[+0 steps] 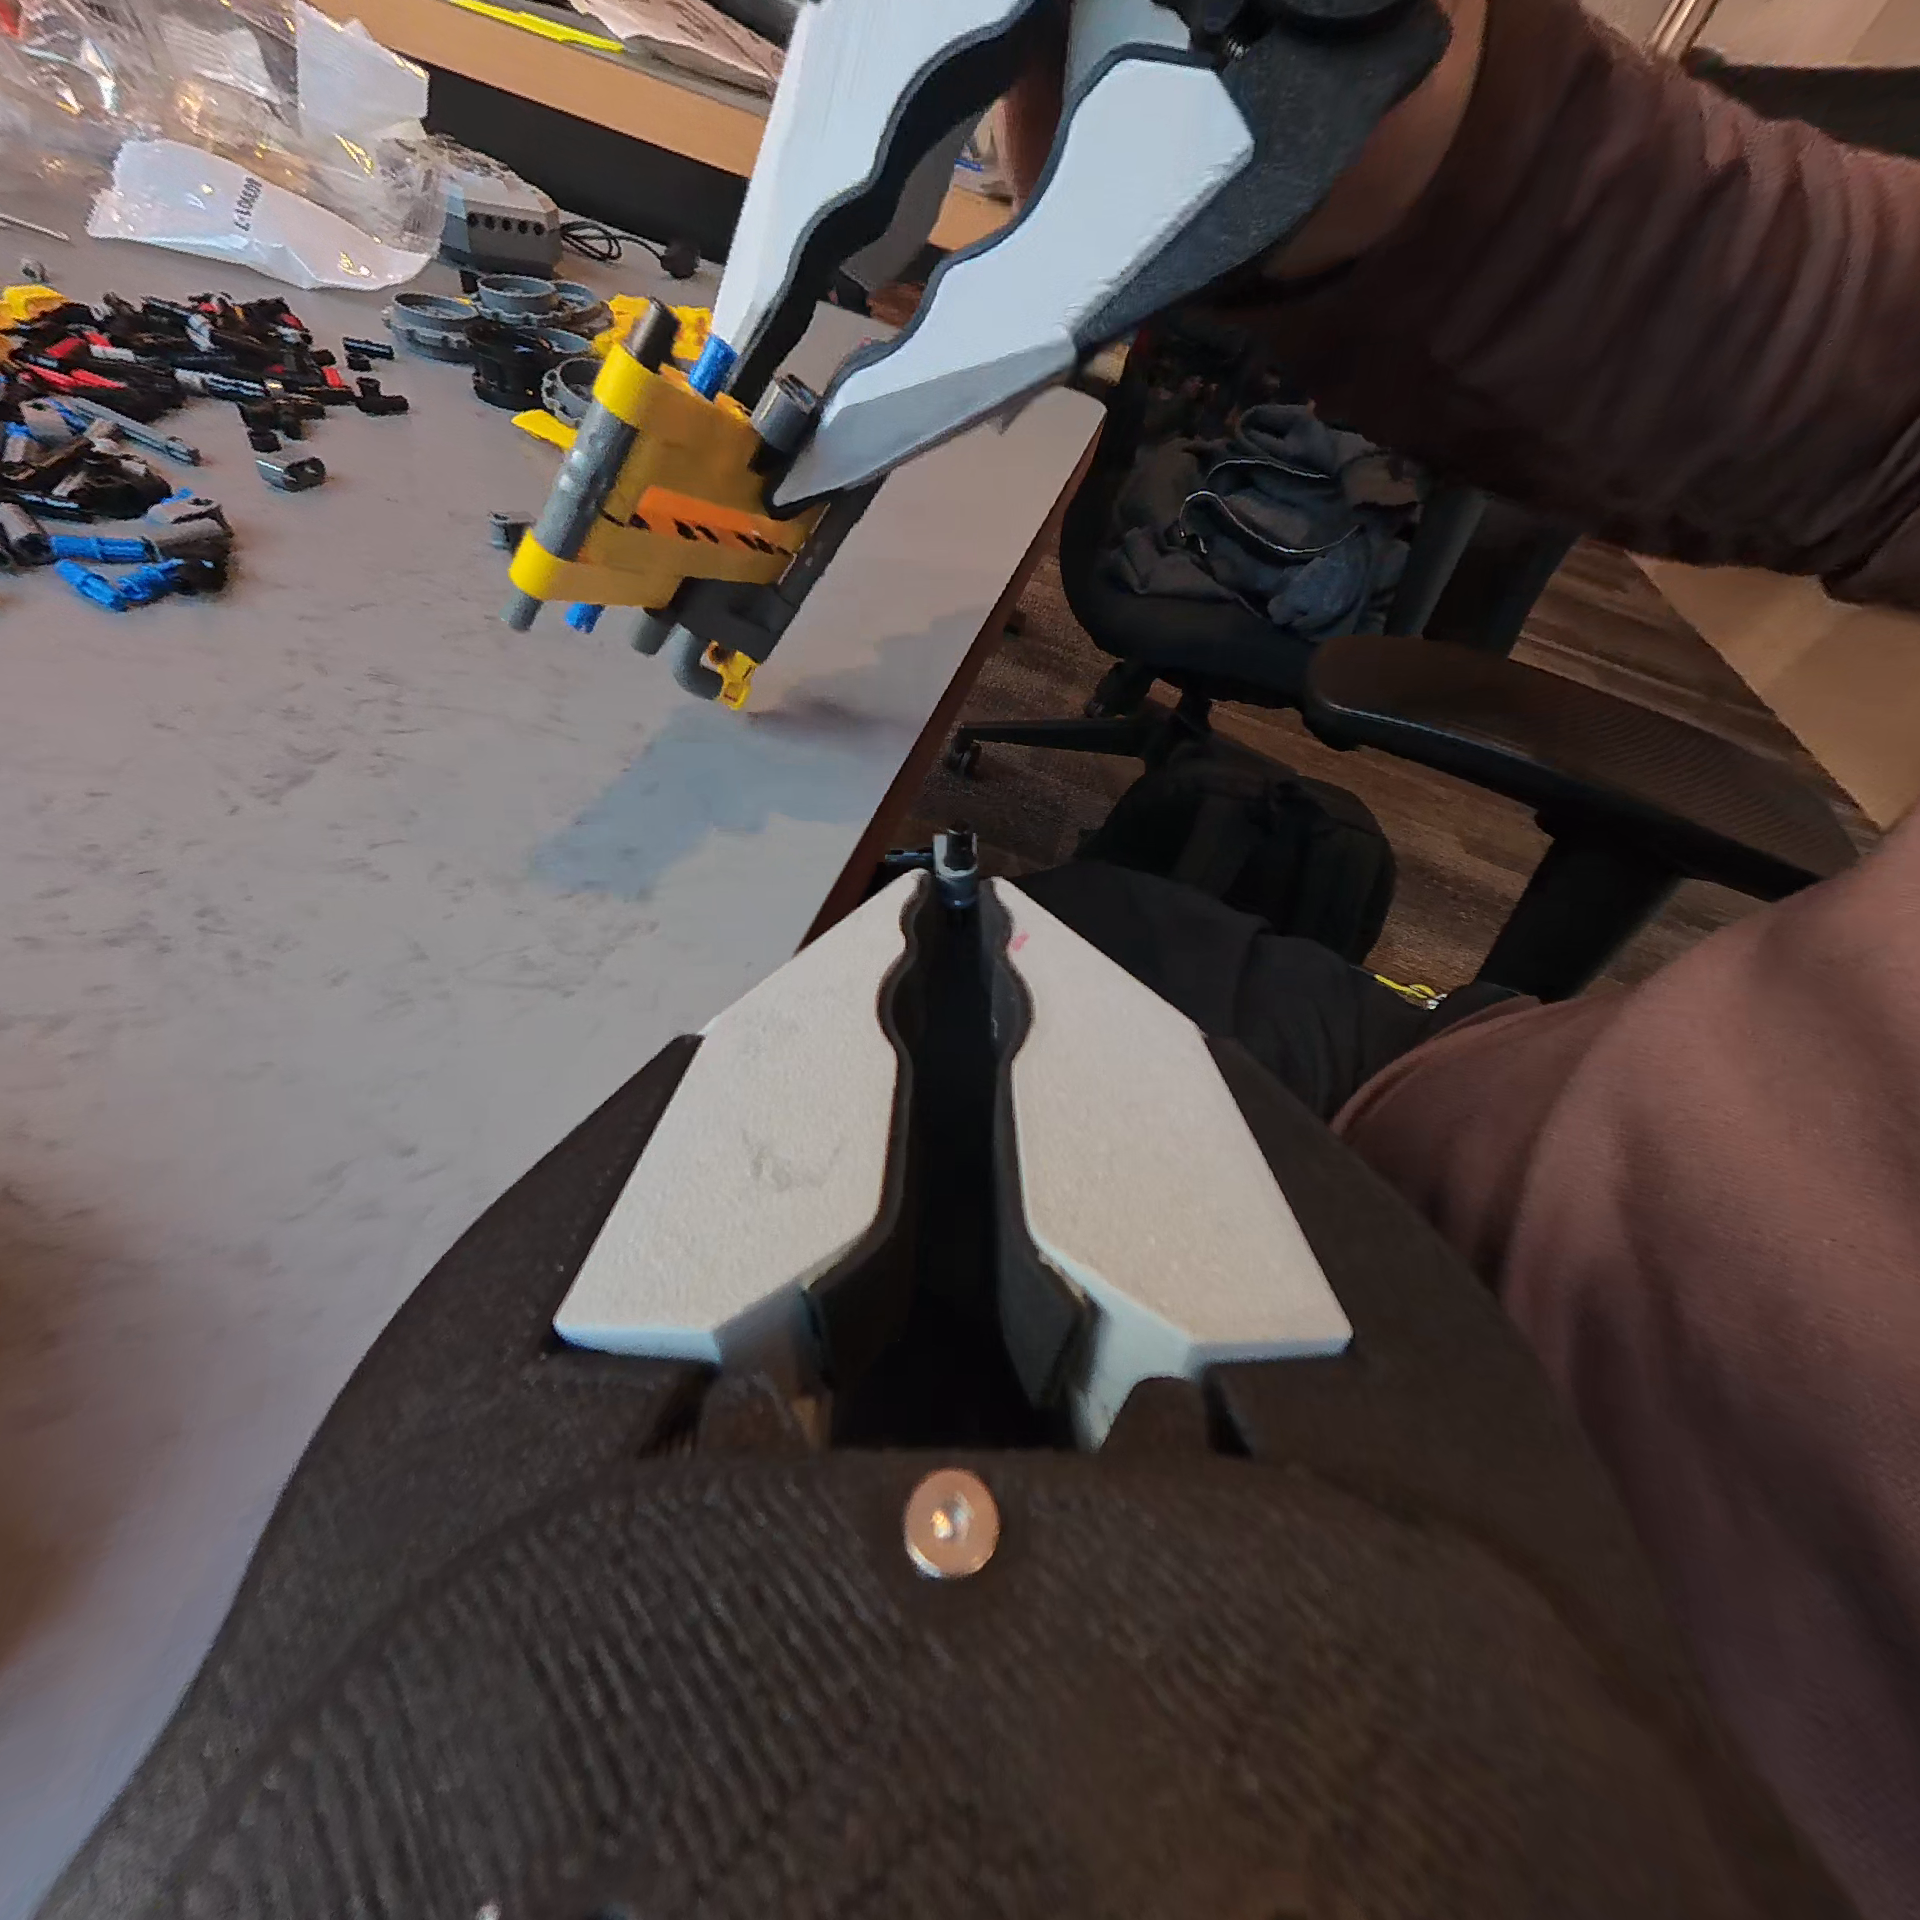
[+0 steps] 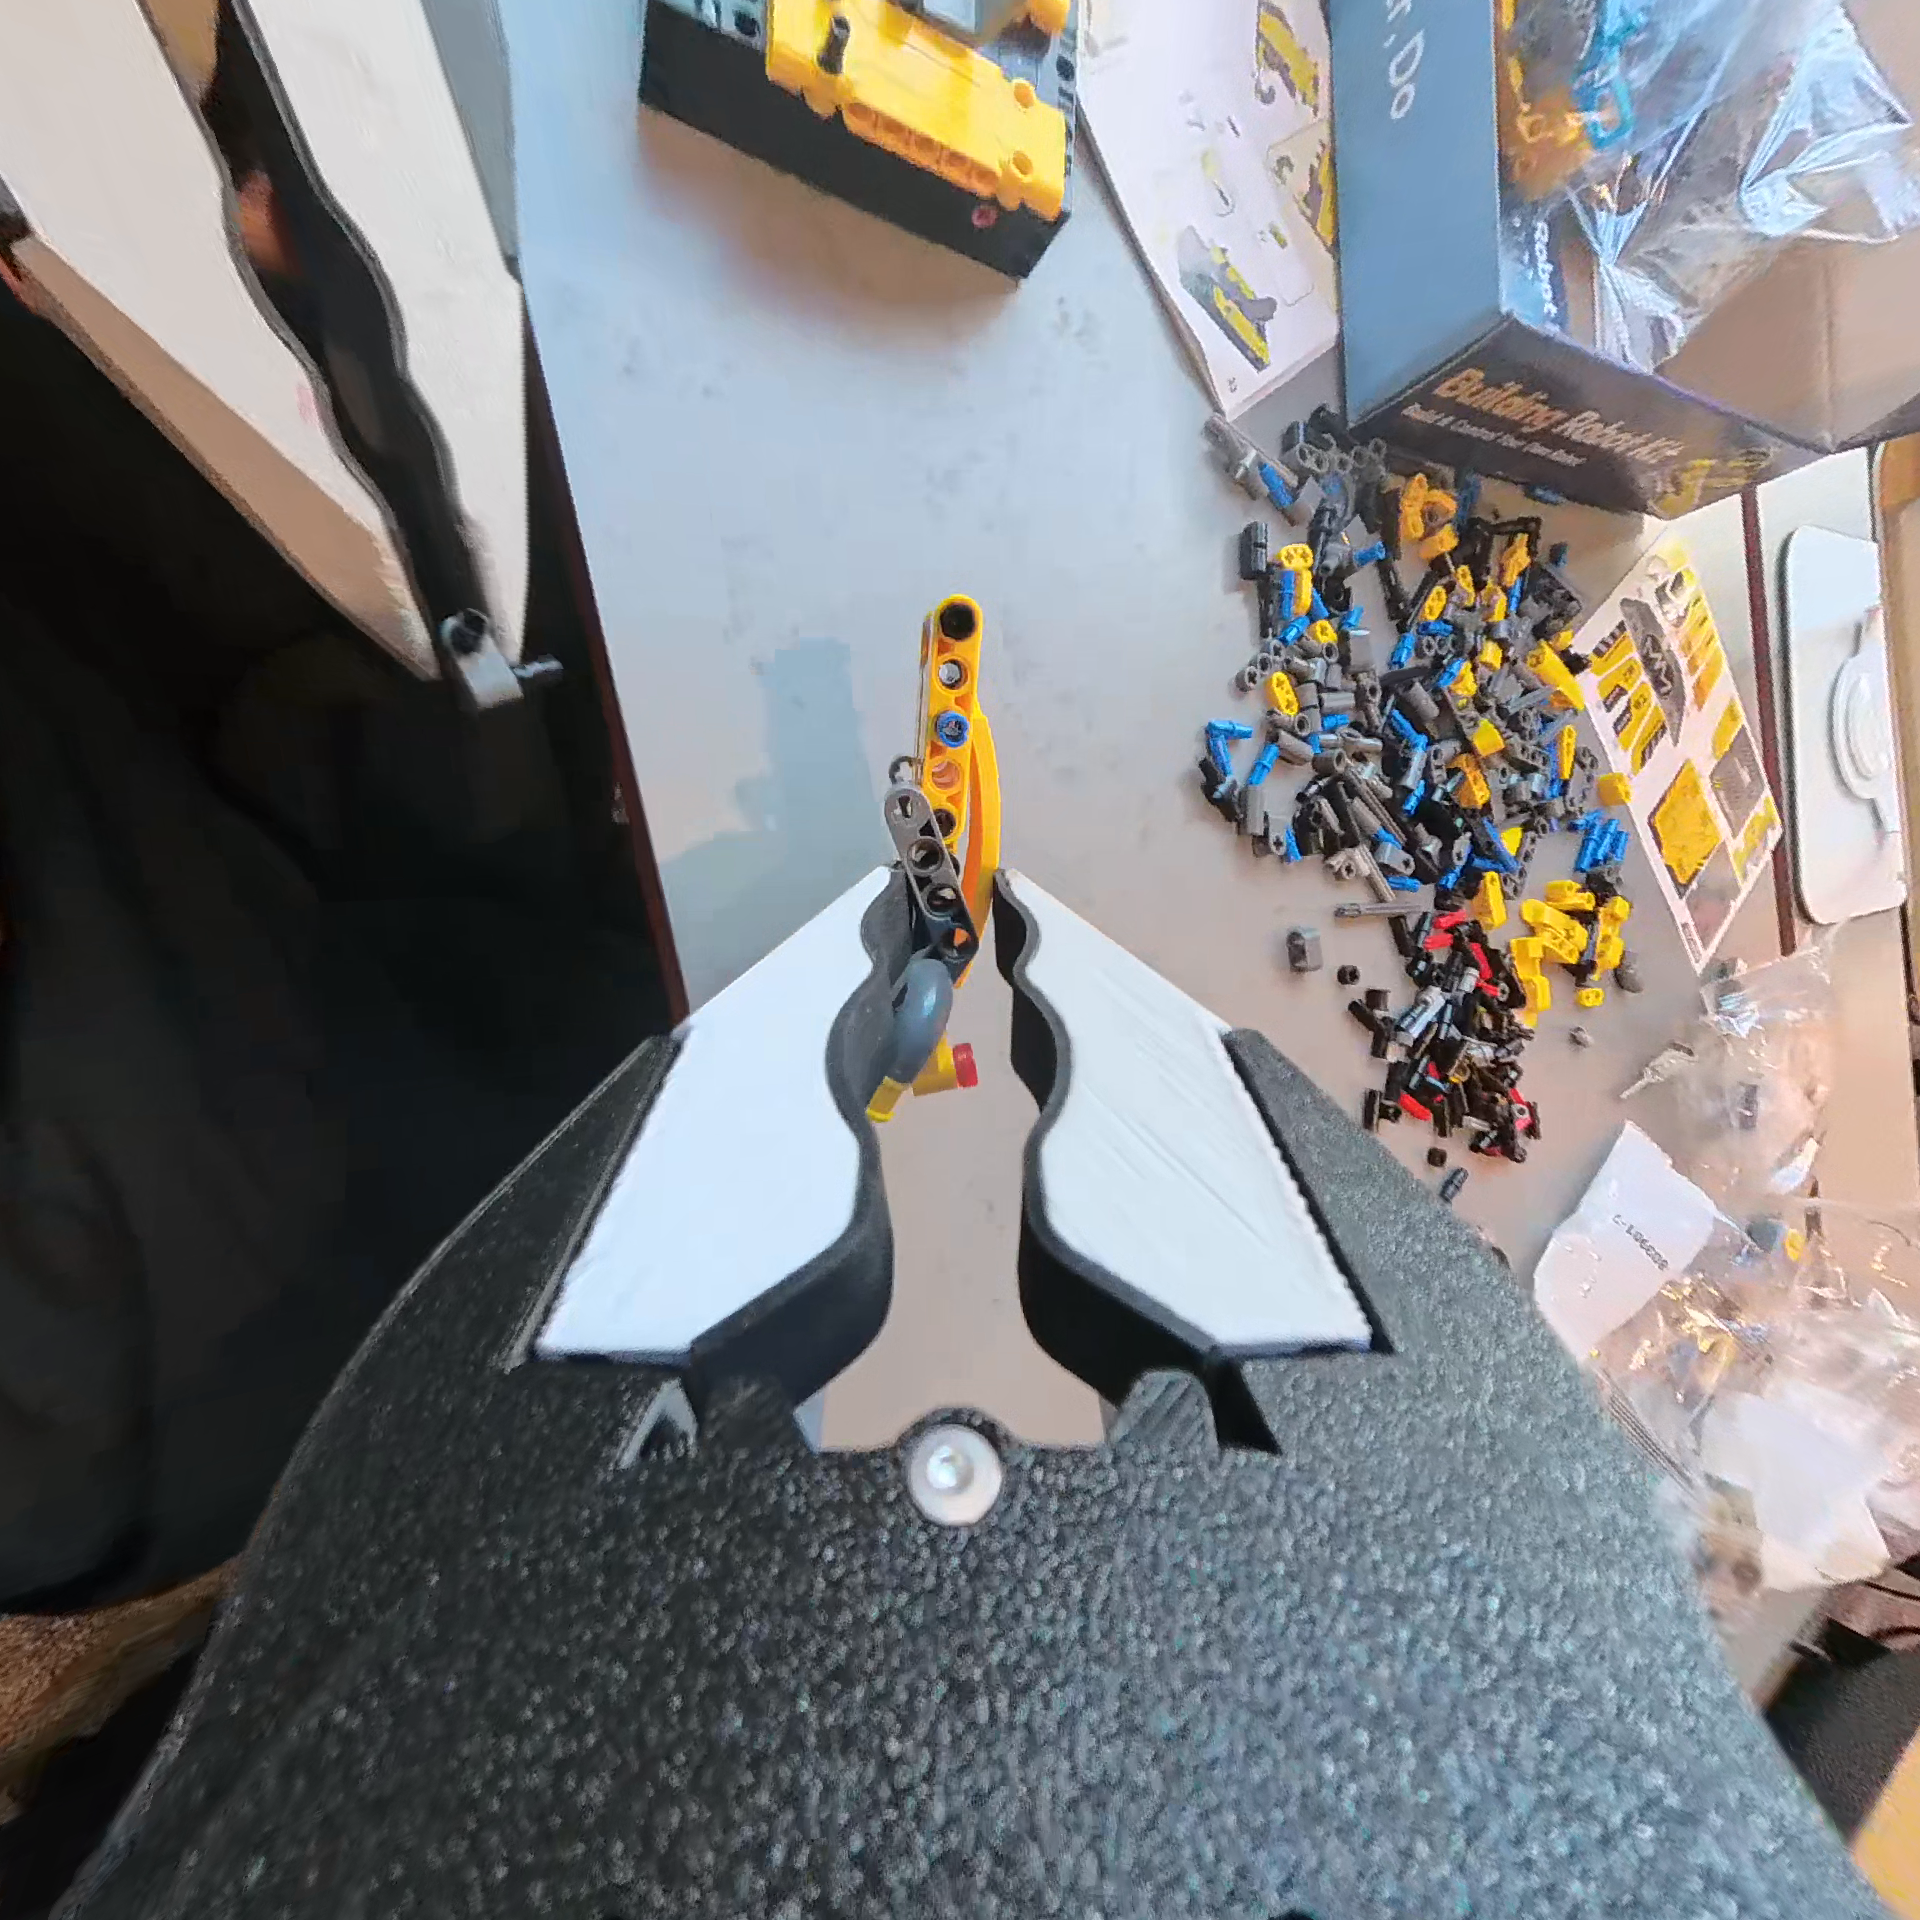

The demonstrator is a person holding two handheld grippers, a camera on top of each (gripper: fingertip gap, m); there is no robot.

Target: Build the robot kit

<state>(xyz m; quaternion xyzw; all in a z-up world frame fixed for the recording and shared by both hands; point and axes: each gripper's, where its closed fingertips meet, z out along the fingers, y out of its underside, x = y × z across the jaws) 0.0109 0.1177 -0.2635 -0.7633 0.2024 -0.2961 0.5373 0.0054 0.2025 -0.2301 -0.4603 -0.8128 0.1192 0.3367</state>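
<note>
My left gripper [image 1: 954, 883] is shut on a small grey and black connector piece [image 1: 954, 860], held past the table's right edge. It also shows in the right wrist view [image 2: 480, 649] at upper left, with the connector piece [image 2: 488, 665] at its tips. My right gripper [image 2: 945, 894] is shut on a yellow, orange and grey brick assembly [image 2: 951, 758], held above the grey table [image 2: 779, 468]. In the left wrist view the right gripper [image 1: 790, 457] comes in from the top and the assembly [image 1: 655, 499] hangs from it over the table [image 1: 312, 831].
A heap of loose small bricks [image 2: 1434, 790] lies to the right, with plastic bags [image 2: 1745, 1247], instruction sheets [image 2: 1205, 208] and a dark box [image 2: 1475, 260] beyond. A larger yellow and black build [image 2: 873, 114] sits at the far side. Office chairs [image 1: 1403, 623] stand beside the table. The grippers' ends are close to 10 centimetres from one another.
</note>
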